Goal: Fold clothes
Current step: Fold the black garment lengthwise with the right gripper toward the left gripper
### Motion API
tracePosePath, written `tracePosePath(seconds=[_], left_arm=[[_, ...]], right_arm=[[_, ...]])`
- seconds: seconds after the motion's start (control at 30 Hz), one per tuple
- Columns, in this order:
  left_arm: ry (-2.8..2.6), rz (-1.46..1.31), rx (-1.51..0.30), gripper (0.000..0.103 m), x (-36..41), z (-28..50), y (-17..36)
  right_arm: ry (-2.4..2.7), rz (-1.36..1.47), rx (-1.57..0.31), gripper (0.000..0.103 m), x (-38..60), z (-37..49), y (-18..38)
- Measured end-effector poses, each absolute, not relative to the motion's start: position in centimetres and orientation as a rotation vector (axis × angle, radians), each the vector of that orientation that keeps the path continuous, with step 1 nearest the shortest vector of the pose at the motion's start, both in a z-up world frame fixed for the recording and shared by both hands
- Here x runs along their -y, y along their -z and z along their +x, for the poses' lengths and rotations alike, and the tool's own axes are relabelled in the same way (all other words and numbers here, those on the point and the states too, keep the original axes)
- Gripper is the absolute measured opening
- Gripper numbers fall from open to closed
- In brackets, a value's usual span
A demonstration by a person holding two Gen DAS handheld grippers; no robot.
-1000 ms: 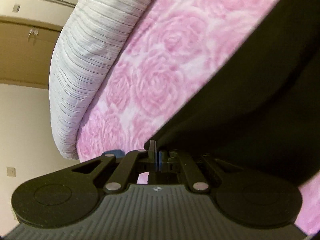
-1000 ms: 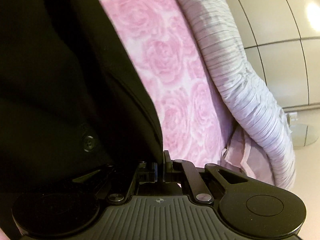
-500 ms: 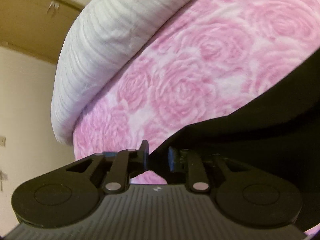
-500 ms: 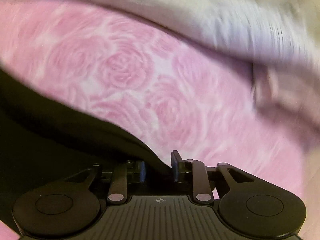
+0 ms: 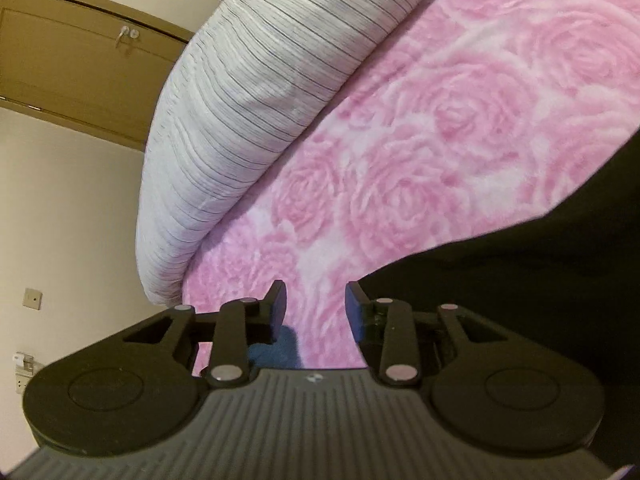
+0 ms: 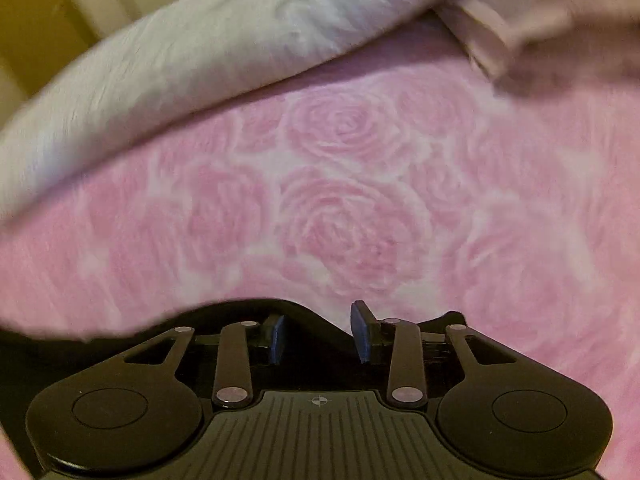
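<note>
Both sets of tongs have just let go. A second ago each was pinched tight on an edge of the black garment (image 5: 540, 280); now the left tongs (image 5: 316, 304) stand wide apart with only the pink rose bedspread (image 5: 420, 152) showing between the pads, and the right tongs (image 6: 318, 334) are just as wide, nothing gripped.

The garment now lies on the bed. From the left wrist it fills the 3 to 5 o'clock part of the view, its edge running just beside the right-hand pad. From the right wrist a dark hem curves along 7 to 8 o'clock, low under the tongs; that view is smeared by motion, so I can't say whether the cloth touches the fingers there, though it looks loose.

A grey striped pillow (image 5: 248, 100) sits past the bedspread at 11 o'clock, with a second pale cushion (image 6: 540, 28) at 1 o'clock in the right view.

My reading: one fold has been laid down and released. The next step would be to find fresh edges for another fold or to smooth what's there.
</note>
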State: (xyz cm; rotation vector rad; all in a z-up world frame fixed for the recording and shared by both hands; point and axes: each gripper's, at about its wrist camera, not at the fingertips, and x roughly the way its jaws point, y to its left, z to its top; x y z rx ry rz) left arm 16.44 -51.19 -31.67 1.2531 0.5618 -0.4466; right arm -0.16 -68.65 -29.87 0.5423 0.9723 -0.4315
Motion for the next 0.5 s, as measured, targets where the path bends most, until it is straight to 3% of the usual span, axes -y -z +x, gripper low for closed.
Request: tracePosePath(seconds=[0.17, 0.23, 0.4, 0.5], left_arm=[[0.474, 1.273, -0.556, 0.029, 53.0, 15.7, 34.3], [0.500, 1.298, -0.547, 0.030, 53.6, 14.7, 35.1], [0.571, 1.259, -0.462, 0.030, 54.0, 10.9, 34.0], [0.663, 1.189, -0.412, 0.030, 53.8, 7.2, 32.3]], right_arm=[[0.449, 0.701, -0.919, 0.037, 70.9, 1.1, 30.2], [0.502, 0.557, -0.929, 0.043, 69.8, 0.9, 29.3], [0.626, 0.188, -0.939, 0.045, 67.1, 0.4, 27.3], [0.540, 0.256, -0.879, 0.049, 65.1, -3.8, 26.9]])
